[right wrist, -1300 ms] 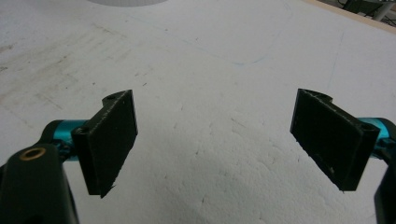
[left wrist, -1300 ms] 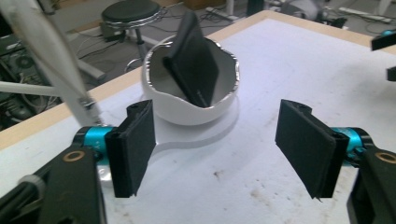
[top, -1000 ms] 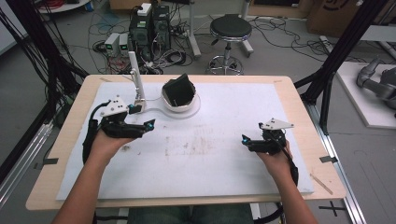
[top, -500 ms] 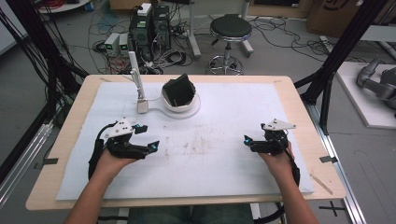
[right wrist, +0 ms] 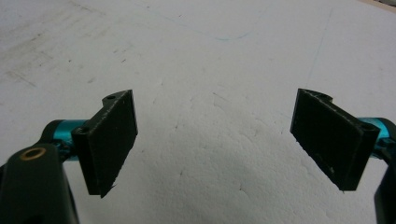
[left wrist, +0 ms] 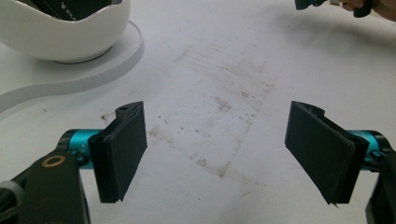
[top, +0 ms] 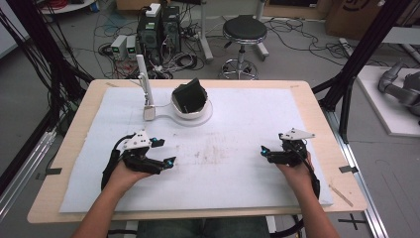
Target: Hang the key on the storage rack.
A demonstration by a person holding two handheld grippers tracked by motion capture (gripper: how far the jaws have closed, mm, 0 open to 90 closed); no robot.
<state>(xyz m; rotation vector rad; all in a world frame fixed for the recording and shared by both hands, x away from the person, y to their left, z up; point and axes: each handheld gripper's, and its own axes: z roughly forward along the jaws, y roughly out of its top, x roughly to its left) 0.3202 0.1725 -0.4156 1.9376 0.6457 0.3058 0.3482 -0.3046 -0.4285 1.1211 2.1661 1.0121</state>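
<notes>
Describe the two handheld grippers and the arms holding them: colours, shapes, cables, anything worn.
Both are black. The left gripper and right gripper each carry a pale grey three-cornered plate on top, teal-blue fittings at the jaw roots and flat rectangular black pads. A brass-coloured ring sits in the frame near one jaw. A black cable loops back from each along the wrist. The forearms are bare, with no sleeves in view.

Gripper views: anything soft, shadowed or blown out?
Left gripper view: left gripper jaws sharp, white bowl slightly soft, no glare. Right gripper view: right gripper jaws sharp, the white mat evenly lit, with only faint shading below the jaws.
</notes>
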